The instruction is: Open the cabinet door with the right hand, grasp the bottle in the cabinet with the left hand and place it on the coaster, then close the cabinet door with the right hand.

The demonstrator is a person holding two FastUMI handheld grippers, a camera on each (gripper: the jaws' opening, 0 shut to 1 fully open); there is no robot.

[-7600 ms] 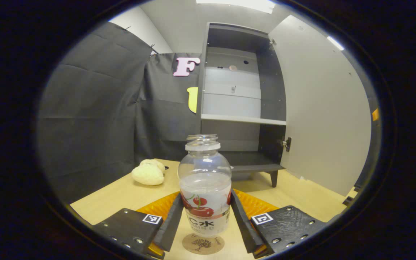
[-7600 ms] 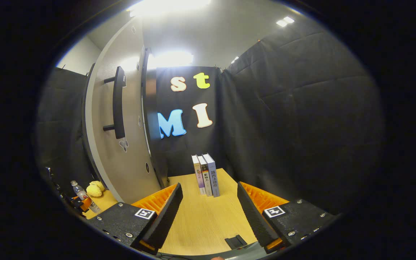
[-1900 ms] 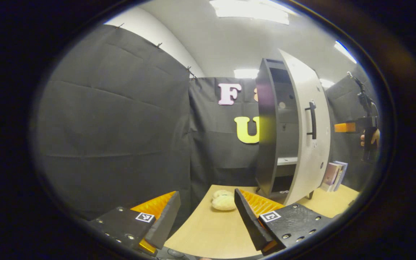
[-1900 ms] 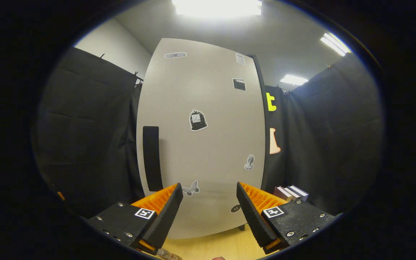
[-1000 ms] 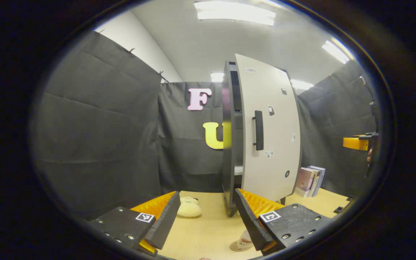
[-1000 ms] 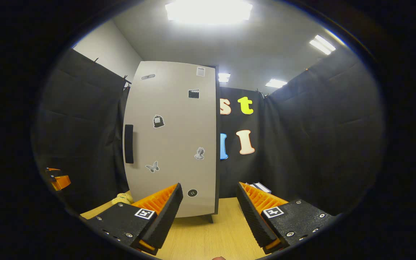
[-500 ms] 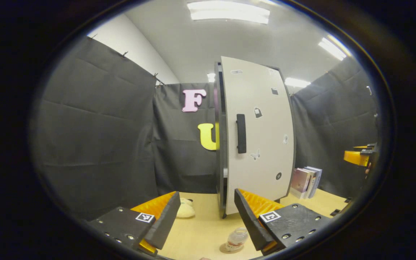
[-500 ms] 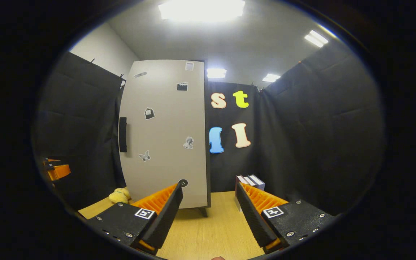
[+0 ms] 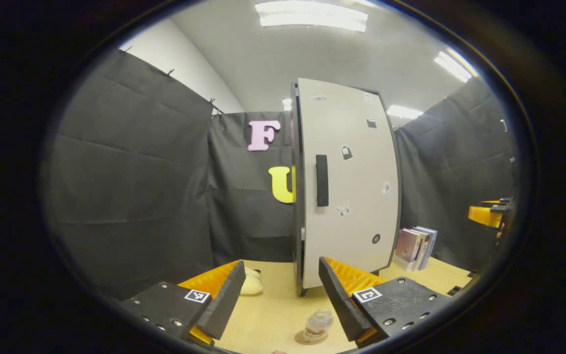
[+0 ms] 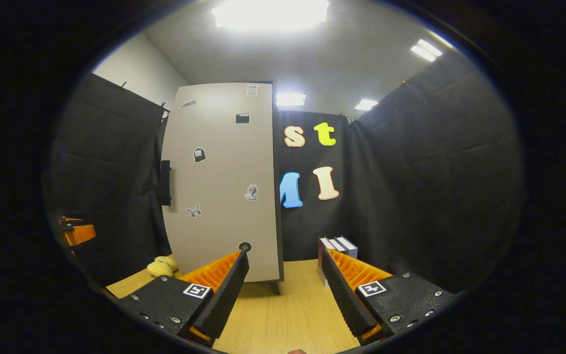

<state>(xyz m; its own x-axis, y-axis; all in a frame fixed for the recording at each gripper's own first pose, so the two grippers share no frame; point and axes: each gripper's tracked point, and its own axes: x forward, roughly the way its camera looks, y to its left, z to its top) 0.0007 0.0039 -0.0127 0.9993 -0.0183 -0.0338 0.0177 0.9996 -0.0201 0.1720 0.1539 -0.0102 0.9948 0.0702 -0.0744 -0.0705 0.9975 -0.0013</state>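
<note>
Take the tall grey cabinet with the pale door [image 9: 349,182] as your landmark: its door looks closed or very nearly so, with only a thin dark seam showing along the handle edge, so you seem to have the last step done or all but done. The light wooden surface [image 9: 273,314] runs out in front of the cabinet toward you. To the right of the cabinet a short row of upright books [image 9: 416,241] stands against the booth wall, and to its left, near the foot, lies a cream plush toy [image 9: 252,285]. Your left hand-held gripper [image 9: 278,305] is released, its fingers spread apart with nothing between them, well in front of the cabinet. Your right hand-held gripper [image 10: 283,295] is likewise released and empty, facing the door from a distance and touching nothing. The small clear plastic bottle with the red fruit label [image 9: 317,325] stands upright in front of the cabinet on the round brown coaster [image 9: 307,339], so the placing appears complete. What may remain is only confirming the door is fully seated.
</note>
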